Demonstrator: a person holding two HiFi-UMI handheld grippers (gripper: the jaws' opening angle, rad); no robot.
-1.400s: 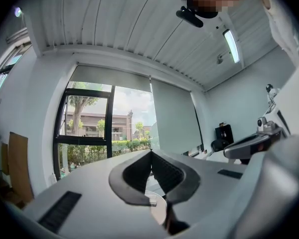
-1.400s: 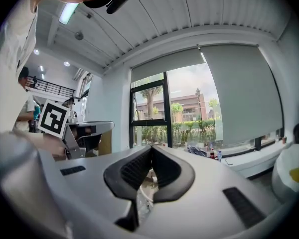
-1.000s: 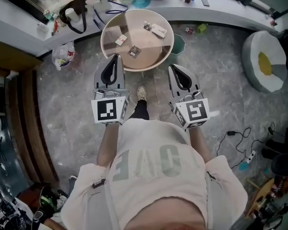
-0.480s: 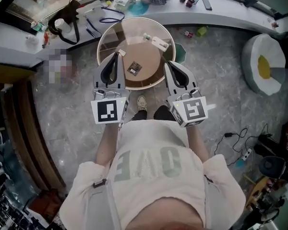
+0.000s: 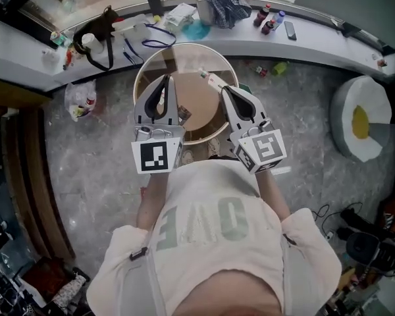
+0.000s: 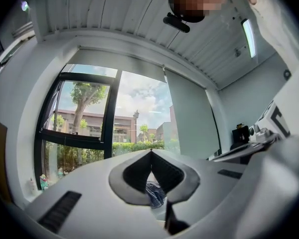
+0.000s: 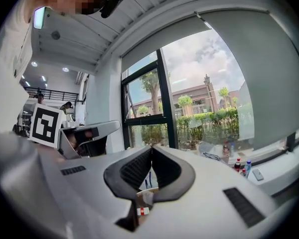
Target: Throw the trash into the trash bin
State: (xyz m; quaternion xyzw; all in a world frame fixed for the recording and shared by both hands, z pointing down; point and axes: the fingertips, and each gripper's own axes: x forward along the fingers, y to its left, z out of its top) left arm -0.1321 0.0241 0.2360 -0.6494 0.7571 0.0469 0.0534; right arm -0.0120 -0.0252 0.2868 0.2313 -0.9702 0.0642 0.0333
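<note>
Both tools are shut with nothing in them: in each gripper view the two dark pads meet at their tips and only the room beyond shows through the gap below. The left tool (image 5: 164, 81) and the right tool (image 5: 224, 89) point level, away from the person and over the near part of the round desk (image 5: 139, 71), so the trash lies ahead of and below them, not between the pads. A white wrapper (image 5: 211, 79) sits near the far right of the top, just beyond the right tool's tip and clearly closer to it than to the left. A small dark packet (image 5: 183, 115) lies on the near part of the desk between the two tools, a little nearer the left. The wrapper's long axis runs slantwise across the right tool's line. A sliver of what looks like the green trash bin (image 5: 245, 88) shows just right of the right tool, beside the desk, so the right hand seems better placed to pick and drop.
</note>
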